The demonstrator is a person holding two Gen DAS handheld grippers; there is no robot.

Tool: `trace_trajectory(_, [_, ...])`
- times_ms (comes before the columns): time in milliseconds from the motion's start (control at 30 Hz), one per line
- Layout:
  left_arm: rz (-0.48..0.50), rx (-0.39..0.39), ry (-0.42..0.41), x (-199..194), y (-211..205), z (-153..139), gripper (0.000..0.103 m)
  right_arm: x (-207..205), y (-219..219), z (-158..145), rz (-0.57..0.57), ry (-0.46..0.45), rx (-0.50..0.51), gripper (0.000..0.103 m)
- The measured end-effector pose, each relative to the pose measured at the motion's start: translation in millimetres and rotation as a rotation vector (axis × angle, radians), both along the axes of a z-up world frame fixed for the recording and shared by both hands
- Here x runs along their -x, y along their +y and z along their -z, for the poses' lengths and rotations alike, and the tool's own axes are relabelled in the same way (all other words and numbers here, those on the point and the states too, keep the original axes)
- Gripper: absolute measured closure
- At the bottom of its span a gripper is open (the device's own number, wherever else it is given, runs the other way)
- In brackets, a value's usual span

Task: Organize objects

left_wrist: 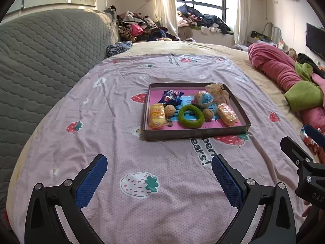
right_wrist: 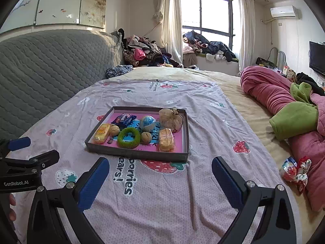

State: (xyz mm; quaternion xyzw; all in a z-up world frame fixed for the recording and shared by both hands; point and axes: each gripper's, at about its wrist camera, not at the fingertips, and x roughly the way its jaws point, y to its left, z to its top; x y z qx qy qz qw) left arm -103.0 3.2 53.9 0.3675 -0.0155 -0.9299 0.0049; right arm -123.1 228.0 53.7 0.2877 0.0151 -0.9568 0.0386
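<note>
A shallow dark tray (left_wrist: 195,133) (right_wrist: 138,154) with a pink floor lies on the strawberry-print sheet. In it are a green ring (left_wrist: 191,116) (right_wrist: 129,137), two walnuts (left_wrist: 169,110) (left_wrist: 208,113), two yellow snack packs (left_wrist: 156,115) (left_wrist: 227,114), a blue wrapped snack (left_wrist: 171,97), a blue ball in a bowl (left_wrist: 204,99) and a beige cloth pouch (left_wrist: 217,93) (right_wrist: 170,119). My left gripper (left_wrist: 159,180) is open and empty, hovering short of the tray. My right gripper (right_wrist: 160,181) is open and empty, also short of the tray.
A grey quilted headboard (left_wrist: 40,65) stands on the left. A rolled pink and green blanket (right_wrist: 284,109) lies on the right, with a small red and blue wrapped item (right_wrist: 292,169) beside it. Piles of clothes (right_wrist: 146,52) sit beyond the bed.
</note>
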Motion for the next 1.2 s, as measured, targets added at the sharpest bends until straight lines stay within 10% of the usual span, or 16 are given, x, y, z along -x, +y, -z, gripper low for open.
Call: trace_trajectory(1200, [-0.003, 0.021, -0.047, -2, 2, 69, 0.0, -7, 16, 67, 0.02, -0.104, 0.052, 0.001])
